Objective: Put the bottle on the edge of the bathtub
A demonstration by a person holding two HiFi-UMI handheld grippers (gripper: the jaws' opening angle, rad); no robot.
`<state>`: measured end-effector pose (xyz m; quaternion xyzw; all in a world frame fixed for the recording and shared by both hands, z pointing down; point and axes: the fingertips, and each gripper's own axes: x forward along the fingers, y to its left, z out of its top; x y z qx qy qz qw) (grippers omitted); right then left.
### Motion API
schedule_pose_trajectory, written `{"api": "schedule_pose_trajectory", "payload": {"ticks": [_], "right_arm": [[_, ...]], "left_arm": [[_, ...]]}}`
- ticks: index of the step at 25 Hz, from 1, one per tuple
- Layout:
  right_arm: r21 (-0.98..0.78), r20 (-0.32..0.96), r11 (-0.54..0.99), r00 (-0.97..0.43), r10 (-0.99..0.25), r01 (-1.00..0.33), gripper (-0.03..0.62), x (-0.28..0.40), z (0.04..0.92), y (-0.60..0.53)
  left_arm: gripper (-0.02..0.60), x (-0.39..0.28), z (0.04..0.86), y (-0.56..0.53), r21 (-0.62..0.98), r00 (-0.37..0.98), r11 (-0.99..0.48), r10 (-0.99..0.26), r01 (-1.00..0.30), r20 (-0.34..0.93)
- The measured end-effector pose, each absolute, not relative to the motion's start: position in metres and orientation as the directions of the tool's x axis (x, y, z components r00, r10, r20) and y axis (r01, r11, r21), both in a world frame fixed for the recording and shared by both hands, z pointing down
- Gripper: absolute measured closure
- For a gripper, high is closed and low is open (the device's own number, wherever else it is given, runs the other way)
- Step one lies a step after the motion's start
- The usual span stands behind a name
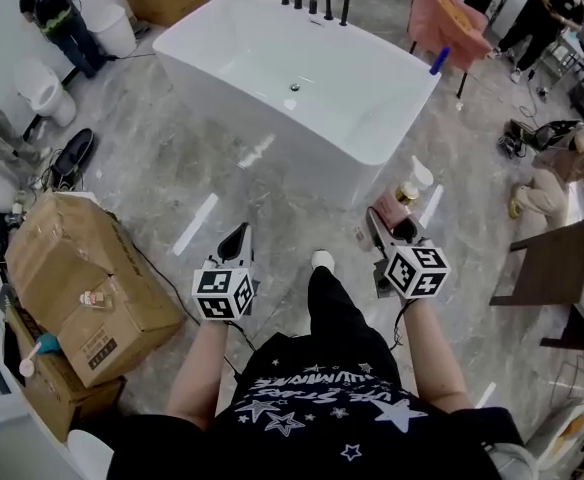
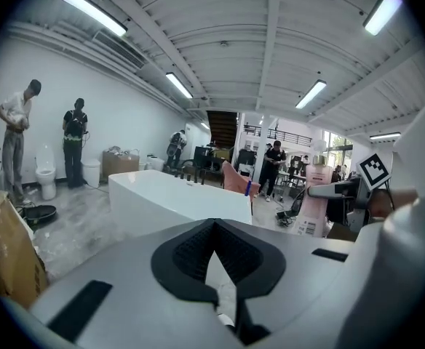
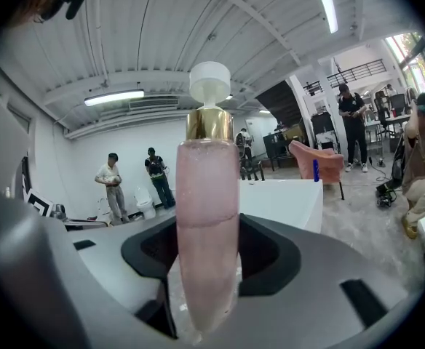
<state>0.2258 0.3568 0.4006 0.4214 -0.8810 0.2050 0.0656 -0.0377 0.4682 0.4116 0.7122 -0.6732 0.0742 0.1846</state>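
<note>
Ceiling tube lights (image 2: 92,11) shine bright; fisheye edges bend and darken.

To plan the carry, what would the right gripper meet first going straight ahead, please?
Probably the bathtub: its white side stands behind the bottle that the right gripper holds, though depth is unclear.

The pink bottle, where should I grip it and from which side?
Take the bottle mid-body from the side, pads across its width, as the right gripper has it. The body is tall, slim and upright; the gold collar and white pump head look too narrow for a steady hold.
</note>
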Motion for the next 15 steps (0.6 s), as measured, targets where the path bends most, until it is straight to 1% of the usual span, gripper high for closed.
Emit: {"api": "schedule_pose_trajectory", "payload": {"ticks": [6, 12, 15], "right_arm": [[-0.332, 0.283, 0.546, -0.634, -0.72, -0.769, 0.361, 0.218, 0.409, 0.243], [-0.331, 0.287, 0.552, -0.638, -0.714, -0.766, 0.361, 0.216, 0.408, 0.133], [-0.332, 0.29, 0.544, -0.632, -0.718, -0.771, 0.361, 0.216, 0.409, 0.088]], "left_arm": [[0.566, -0.055, 0.413, 0.355, 0.126, 0.048, 0.001, -0.923, -0.992, 0.381], [0.566, -0.05, 0.395, 0.245, 0.094, 0.072, -0.039, -0.926, -0.995, 0.37], [0.566, -0.052, 0.39, 0.202, 0.094, 0.067, -0.035, -0.93, -0.995, 0.362]]}}
